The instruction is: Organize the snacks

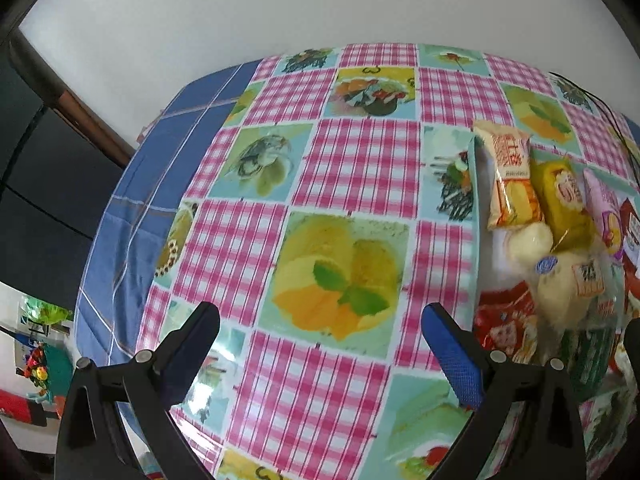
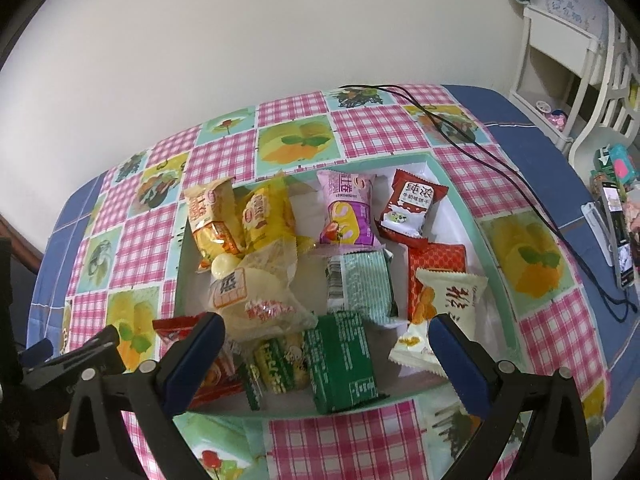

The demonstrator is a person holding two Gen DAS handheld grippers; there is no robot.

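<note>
Checked pink-and-picture oilcloth (image 1: 360,168) covers the table, a blue cloth (image 1: 132,200) showing at its left edge and a plain pale wall behind. Over on the left, the left gripper (image 1: 320,344) hangs above bare tablecloth, jaws spread wide, nothing between them. Moving right, here's the business end: a shallow mint-rimmed box (image 2: 460,196) sits on the cloth, heaped with wrapped snacks. At its far left lean an orange packet (image 2: 212,216) and a yellow packet (image 2: 264,216); below them, a clear bag of pale buns (image 2: 256,292). Mid-box, a purple packet (image 2: 348,208), with a pale green packet (image 2: 360,284) and a dark green packet (image 2: 344,360) nearer us. Further right, a red-and-white packet (image 2: 408,208), a red one (image 2: 436,260) and a white packet (image 2: 444,300). The right gripper (image 2: 324,344) hovers over the near side of the box, jaws released and empty, the dark green packet lying between its fingers' line of sight. A black cable (image 2: 480,148) trails across the cloth at far right, towards a phone (image 2: 616,232) near the edge.

By my reading, sorting is barely under way: everything sits jumbled in the box. Next, the right gripper wants to drop onto one packet, likely the dark green one, and pinch it across its narrow width without snagging neighbours.
</note>
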